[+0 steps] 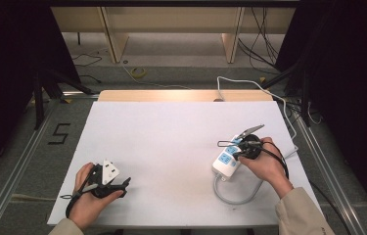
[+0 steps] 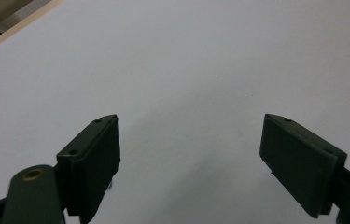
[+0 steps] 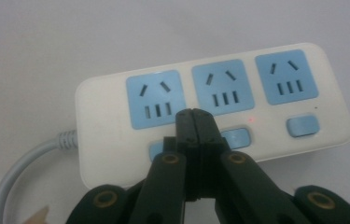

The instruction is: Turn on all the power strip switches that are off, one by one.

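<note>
A white power strip (image 1: pixel 226 161) with three blue sockets and a row of blue switches lies at the right of the white table (image 1: pixel 171 137). In the right gripper view a small red light (image 3: pixel 252 119) glows on the power strip (image 3: pixel 331 116) by the middle switch. My right gripper (image 3: pixel 193 112) is shut with nothing between its jaws, and its tips sit over the strip just below the sockets, between the first two switches. From the high view the right gripper (image 1: pixel 237 154) comes in from the strip's right. My left gripper (image 2: pixel 189 121) hangs open over bare table at the front left (image 1: pixel 125 187).
The strip's grey cable (image 1: pixel 235 198) loops toward the front edge, then runs along the table's right side. A white cable (image 1: pixel 249 83) trails off the back right corner to the floor. A wooden edge (image 1: pixel 186 95) marks the far side. A "5" mark (image 1: pixel 58 133) lies on the floor at left.
</note>
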